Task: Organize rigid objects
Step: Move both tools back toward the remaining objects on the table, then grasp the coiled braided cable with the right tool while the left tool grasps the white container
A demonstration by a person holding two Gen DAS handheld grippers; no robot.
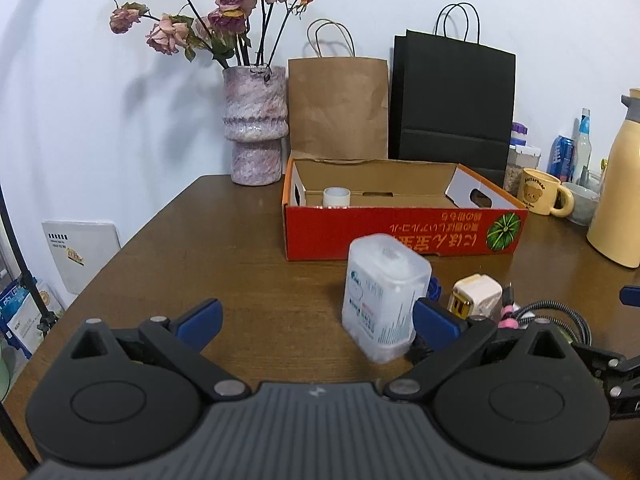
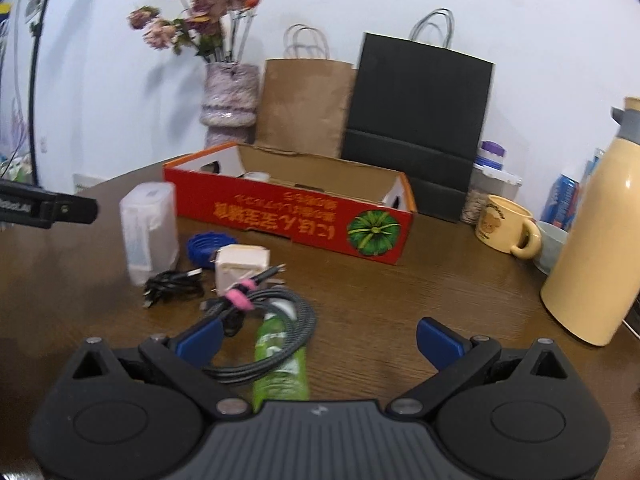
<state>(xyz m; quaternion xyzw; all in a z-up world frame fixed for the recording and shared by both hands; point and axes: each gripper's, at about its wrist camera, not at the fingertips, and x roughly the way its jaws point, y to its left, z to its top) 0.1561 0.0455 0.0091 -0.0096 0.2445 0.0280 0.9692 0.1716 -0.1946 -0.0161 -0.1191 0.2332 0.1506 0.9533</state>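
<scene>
A translucent plastic box [image 1: 382,296] stands upright on the brown table [image 1: 240,260], just inside my left gripper's [image 1: 318,320] right finger; the gripper is open and the box is not clamped. Behind it lies an open red cardboard box [image 1: 400,232] holding a small white cup [image 1: 337,197]. A white charger [image 1: 476,294] sits right of the plastic box. My right gripper [image 2: 320,340] is open above a green tube [image 2: 280,360] and a coiled grey cable [image 2: 296,316] with a pink tie. A blue lid [image 2: 206,246], the charger [image 2: 240,266] and a black cable [image 2: 172,284] lie ahead.
A vase of dried roses [image 1: 256,124], a brown paper bag [image 1: 338,108] and a black bag [image 1: 452,100] stand against the wall. A yellow mug [image 2: 506,226], a cream thermos [image 2: 596,248], cans and jars crowd the right side. The table's left edge drops off.
</scene>
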